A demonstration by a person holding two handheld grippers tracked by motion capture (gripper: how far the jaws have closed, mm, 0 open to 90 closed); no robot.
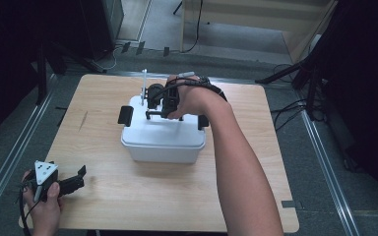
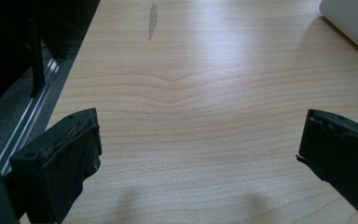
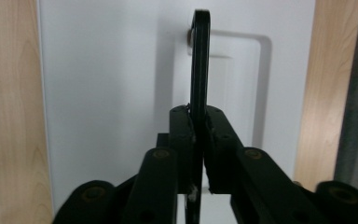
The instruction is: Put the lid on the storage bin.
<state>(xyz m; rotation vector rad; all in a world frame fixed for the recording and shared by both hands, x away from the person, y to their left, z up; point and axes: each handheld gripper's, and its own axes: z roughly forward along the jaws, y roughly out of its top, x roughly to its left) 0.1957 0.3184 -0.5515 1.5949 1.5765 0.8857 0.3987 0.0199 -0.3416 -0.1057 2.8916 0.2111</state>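
Note:
A white lidded box (image 1: 162, 142) stands mid-table with black side latches (image 1: 124, 115). Its thin black handle (image 3: 200, 56) is raised upright from a recess in the lid (image 3: 112, 84). My right gripper (image 3: 199, 123) reaches over the box from the right, and its pads press on both sides of the handle; in the high view the right gripper (image 1: 152, 112) sits above the lid's back half. My left gripper (image 1: 80, 178) rests near the table's front left corner, and in its own view the left gripper (image 2: 200, 144) stands open with bare wood between its fingers (image 2: 70, 149).
The wooden table (image 1: 128, 196) has free room in front of and to the left of the box. A thin white upright piece (image 1: 143, 83) rises behind the box. A corner of the box (image 2: 354, 23) lies ahead of the left gripper. Metal floor rails (image 1: 10, 162) flank the table.

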